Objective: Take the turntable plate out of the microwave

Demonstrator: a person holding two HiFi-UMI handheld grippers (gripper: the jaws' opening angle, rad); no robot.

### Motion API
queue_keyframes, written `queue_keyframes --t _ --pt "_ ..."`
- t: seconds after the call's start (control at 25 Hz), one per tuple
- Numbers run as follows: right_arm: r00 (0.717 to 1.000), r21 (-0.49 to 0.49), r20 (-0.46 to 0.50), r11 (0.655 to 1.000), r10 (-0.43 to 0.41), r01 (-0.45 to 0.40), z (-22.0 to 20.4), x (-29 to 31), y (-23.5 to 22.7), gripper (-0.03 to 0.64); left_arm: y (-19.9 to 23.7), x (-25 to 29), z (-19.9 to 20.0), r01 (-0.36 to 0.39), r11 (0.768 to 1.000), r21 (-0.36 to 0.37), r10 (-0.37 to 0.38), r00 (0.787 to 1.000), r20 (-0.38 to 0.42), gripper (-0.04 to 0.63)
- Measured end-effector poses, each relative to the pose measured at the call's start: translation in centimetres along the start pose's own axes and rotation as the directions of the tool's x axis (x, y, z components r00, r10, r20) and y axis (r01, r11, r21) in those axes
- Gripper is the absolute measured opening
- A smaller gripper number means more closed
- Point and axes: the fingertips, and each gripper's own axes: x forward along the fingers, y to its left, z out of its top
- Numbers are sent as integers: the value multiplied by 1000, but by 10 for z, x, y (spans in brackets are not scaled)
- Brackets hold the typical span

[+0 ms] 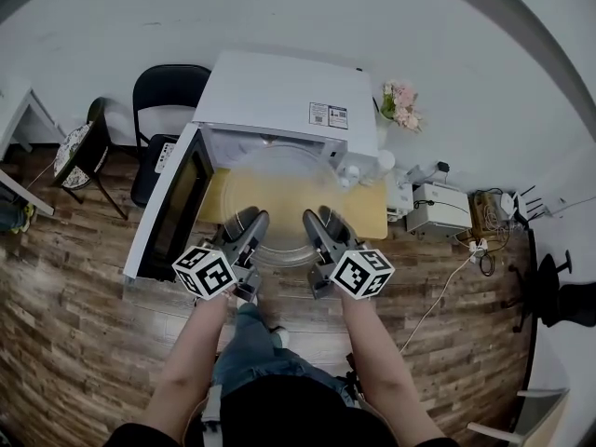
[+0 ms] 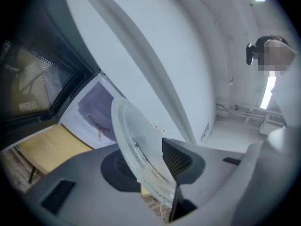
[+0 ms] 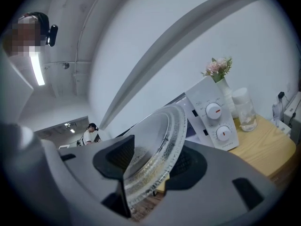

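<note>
Head view: we hold the clear round glass turntable plate point(image 1: 279, 203) before the open white microwave point(image 1: 279, 101), above the wooden tabletop's point(image 1: 372, 214) front edge. The left gripper point(image 1: 251, 220) and right gripper point(image 1: 317, 222) each clamp its rim. Removal appears done; setting down remains.

The left tongs point(image 1: 250, 227) and right tongs point(image 1: 318, 225) are grey moulded plastic with broad jaws and dark mesh-textured pads. Each carries a white cube with black square markers point(image 1: 205, 271). The person wears blue jeans point(image 1: 250, 350) and a dark top point(image 1: 279, 419), forearms uncovered.
</note>
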Motion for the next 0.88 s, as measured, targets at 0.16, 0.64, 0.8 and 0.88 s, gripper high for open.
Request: queue_keyframes --t 0.16,0.64,0.8,0.88 --pt "999 -39 41 999 17 -15 16 -4 13 215 -16 -1 13 14 997 77 -15 1000 4 137" --pt "991 -138 129 990 44 -26 67 -10 40 216 -51 12 50 58 985 162 -65 997 36 155" --pt "983 -183 174 983 59 -27 88 -6 51 216 -61 20 71 79 976 202 -89 995 44 160" --pt "979 -210 194 978 62 -20 99 -1 58 216 -62 24 83 88 972 216 -100 994 45 166"
